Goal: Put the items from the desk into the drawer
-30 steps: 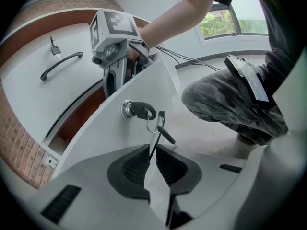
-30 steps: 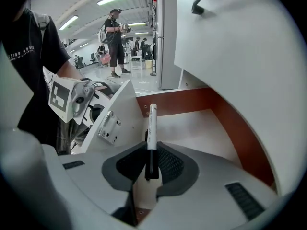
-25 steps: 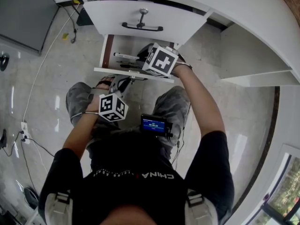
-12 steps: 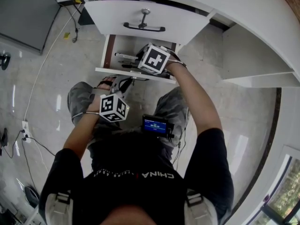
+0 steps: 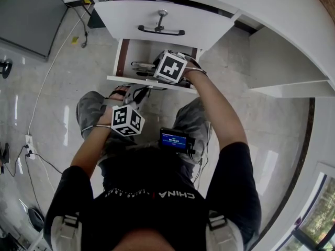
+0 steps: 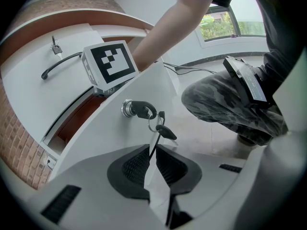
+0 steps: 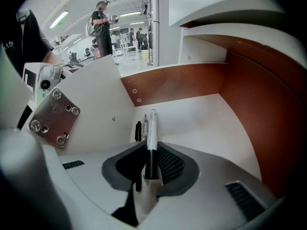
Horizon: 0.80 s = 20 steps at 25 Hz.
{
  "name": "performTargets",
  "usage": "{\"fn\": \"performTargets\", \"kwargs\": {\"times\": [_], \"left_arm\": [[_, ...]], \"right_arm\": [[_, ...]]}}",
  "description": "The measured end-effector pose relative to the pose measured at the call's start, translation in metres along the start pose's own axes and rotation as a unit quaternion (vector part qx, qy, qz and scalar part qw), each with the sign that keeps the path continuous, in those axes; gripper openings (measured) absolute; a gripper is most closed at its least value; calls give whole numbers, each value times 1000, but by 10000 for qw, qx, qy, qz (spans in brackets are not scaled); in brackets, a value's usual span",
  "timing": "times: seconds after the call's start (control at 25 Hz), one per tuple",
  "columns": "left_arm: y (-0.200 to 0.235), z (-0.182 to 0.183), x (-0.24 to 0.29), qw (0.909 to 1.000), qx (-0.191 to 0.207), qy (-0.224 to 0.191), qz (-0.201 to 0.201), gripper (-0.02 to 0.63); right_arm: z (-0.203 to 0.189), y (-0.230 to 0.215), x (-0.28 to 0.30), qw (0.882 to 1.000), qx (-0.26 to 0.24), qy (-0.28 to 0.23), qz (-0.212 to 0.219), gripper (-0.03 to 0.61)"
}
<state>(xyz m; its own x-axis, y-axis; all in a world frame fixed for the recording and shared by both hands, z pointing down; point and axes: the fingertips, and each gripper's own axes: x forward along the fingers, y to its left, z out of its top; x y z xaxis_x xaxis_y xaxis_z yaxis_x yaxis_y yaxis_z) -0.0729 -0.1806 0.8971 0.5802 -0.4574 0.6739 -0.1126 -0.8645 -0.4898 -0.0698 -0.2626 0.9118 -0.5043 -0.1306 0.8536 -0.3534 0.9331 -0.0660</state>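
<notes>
Inside the drawer point(image 7: 206, 114), a white pen with a black end point(image 7: 152, 128) is pinched between the jaws of the right gripper point(image 7: 149, 152). Two thinner pens point(image 7: 138, 131) lie on the drawer's floor beside it. Outside the drawer's front, the left gripper point(image 6: 152, 152) is closed and holds nothing. It points at the keys point(image 6: 144, 111) hanging from the drawer's lock.

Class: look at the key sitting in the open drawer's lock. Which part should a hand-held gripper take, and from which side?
Take the key by its black head, coming straight at the drawer front. The head juts clear of the lock, offering two flat faces; the spare key below dangles, likely a poorer hold.
</notes>
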Motion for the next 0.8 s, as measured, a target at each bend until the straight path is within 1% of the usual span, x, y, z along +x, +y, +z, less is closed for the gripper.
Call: {"fn": "performTargets", "kwargs": {"times": [0.44,0.48,0.6,0.68,0.8], "left_arm": [[-1,-1,0,10000,6,-6,-7,44],[-1,-1,0,10000,6,-6,-3,44],[0,0,1,10000,19,-31,-4,44],[0,0,1,10000,16,-41,-10,44],[0,-1,0,10000,4,-36,-7,44]], "right_arm": [[-2,2,11,9998,80,140,129,74],[-4,0,11,9998,86,186,89,74],[-12,-19,7,9988,47,373,-318,74],[-9,-18,7,9991,78,315,-273,74],[-10,-22,5,9986,99,376,-360,74]]}}
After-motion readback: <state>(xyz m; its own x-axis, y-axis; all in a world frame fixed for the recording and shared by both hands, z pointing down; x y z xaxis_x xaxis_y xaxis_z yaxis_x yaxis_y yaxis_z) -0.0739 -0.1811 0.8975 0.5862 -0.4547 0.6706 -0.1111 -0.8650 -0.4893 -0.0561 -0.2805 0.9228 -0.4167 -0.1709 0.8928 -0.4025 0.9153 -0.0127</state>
